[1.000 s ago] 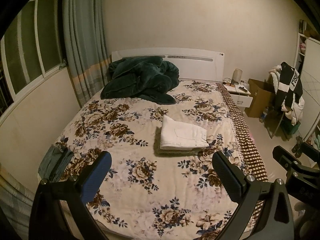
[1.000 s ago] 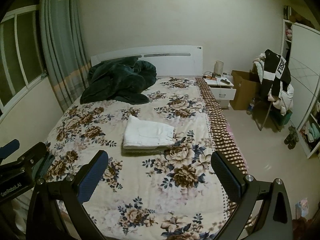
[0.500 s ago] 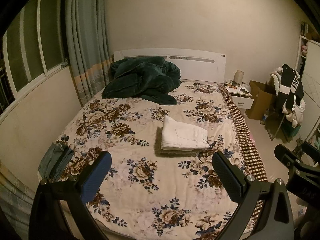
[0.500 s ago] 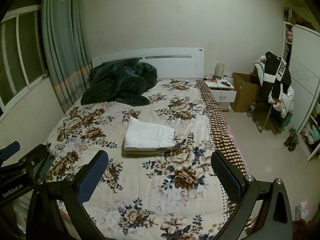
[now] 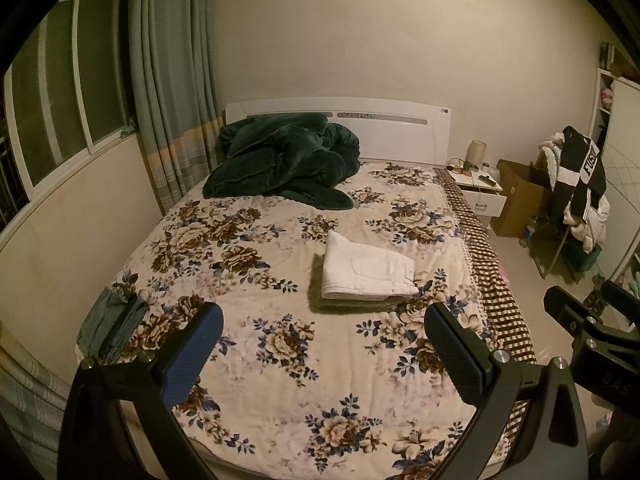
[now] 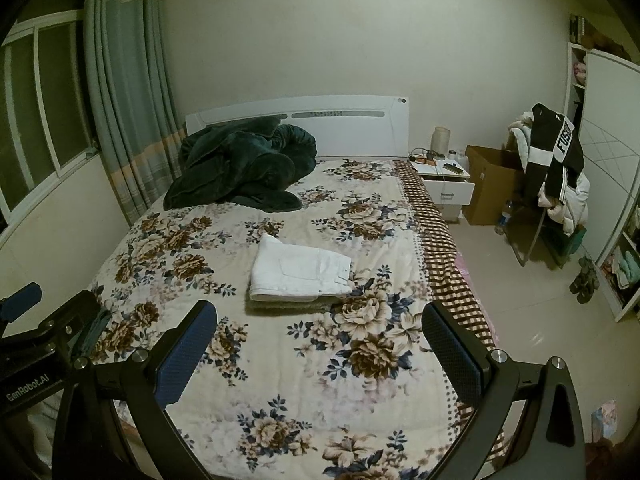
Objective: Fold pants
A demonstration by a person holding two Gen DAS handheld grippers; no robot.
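Your left gripper [image 5: 322,344] and right gripper [image 6: 318,340] hover spread apart, empty, above the bed's [image 5: 248,280] foot edge; folded pants [image 5: 366,270] lie mid-bed.

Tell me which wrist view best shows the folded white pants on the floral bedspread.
The right wrist view: the folded white pants lie near the middle between the open right gripper fingers, pocket seam and stacked fold edges visible. The left wrist view shows the same pants whole too, but right of centre, above the open left gripper.
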